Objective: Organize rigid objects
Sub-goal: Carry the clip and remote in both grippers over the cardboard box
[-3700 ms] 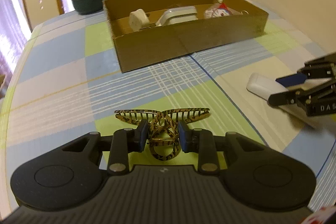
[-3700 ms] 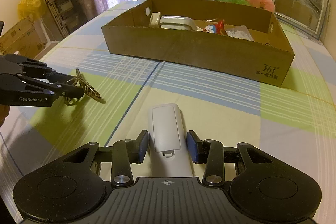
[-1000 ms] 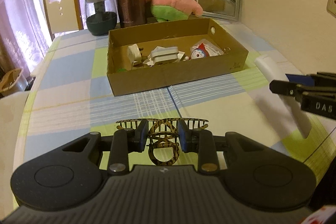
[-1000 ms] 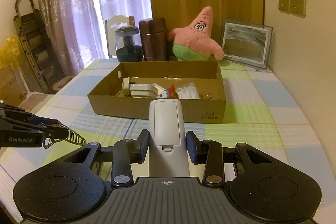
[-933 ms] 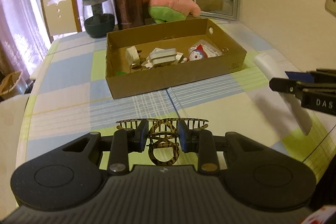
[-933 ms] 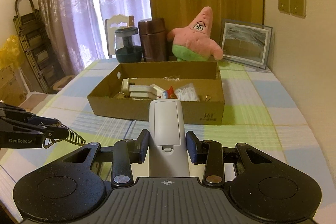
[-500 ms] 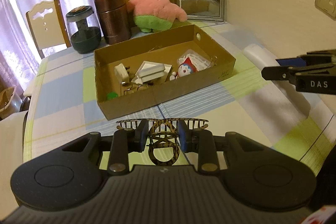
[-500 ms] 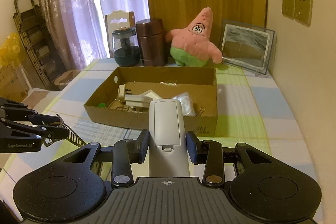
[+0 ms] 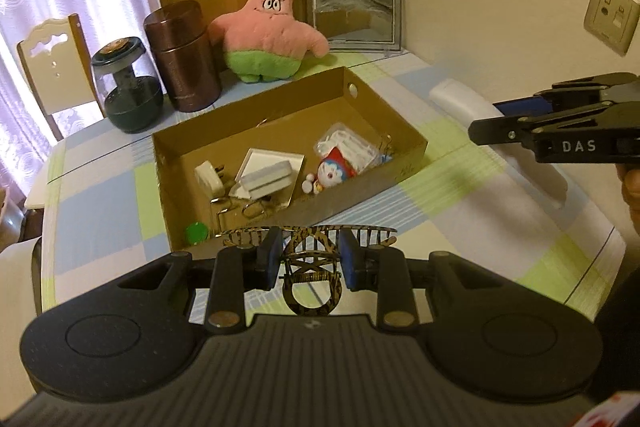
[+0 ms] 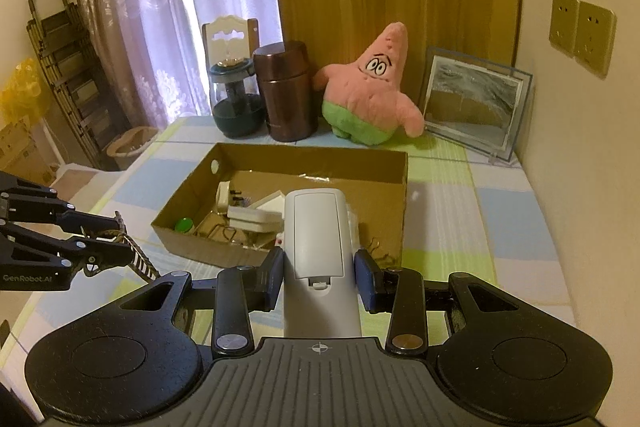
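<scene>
Grippers both loaded: left gripper clamped a tortoiseshell plastic hair claw; right gripper clamped a white plastic remote, above open brown cardboard box.

- The cardboard box is open on top; its far right part shows bare floor.
- Its near left part is crowded: a white plug, a white case, wire clips and a green cap.
- A small toy figure and a clear packet fill the box's near right side.
- Behind the box stand a dark jar, a brown canister, a pink plush star and a picture frame, closing off that edge.
- Left of the box the table lies bare.
- Right of the box a wall runs close beside the table.
</scene>
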A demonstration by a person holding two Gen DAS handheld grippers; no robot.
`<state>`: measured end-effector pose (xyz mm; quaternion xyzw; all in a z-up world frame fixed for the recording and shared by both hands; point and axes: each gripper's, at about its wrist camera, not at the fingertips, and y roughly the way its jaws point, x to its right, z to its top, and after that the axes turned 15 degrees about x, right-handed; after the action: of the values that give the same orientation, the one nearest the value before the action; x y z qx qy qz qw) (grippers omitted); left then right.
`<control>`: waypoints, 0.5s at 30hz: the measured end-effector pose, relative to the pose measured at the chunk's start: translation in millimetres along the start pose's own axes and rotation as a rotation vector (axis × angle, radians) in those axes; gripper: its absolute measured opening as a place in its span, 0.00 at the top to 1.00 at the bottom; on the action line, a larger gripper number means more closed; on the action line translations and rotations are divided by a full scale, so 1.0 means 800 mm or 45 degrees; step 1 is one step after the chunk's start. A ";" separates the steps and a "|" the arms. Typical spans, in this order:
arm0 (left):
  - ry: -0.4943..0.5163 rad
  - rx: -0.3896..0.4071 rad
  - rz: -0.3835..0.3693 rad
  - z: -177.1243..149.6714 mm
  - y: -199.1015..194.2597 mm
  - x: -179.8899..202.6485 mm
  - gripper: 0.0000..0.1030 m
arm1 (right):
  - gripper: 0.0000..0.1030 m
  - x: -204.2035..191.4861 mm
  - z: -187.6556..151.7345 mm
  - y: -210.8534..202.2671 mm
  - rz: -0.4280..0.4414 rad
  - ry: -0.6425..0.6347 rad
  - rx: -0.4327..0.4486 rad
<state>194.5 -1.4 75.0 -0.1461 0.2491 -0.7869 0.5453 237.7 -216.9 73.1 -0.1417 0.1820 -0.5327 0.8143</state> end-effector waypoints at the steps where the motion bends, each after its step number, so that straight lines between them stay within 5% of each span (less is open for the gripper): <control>1: 0.001 -0.002 -0.004 0.004 0.002 -0.001 0.76 | 0.66 0.001 0.004 0.002 0.002 -0.005 -0.003; 15: -0.023 -0.078 -0.026 0.036 0.037 -0.029 0.76 | 0.66 0.017 0.040 0.036 0.014 -0.029 -0.057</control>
<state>240.6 4.8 83.2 -0.1722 0.2668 -0.7830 0.5349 280.4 -217.1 87.3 -0.1648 0.1853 -0.5225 0.8157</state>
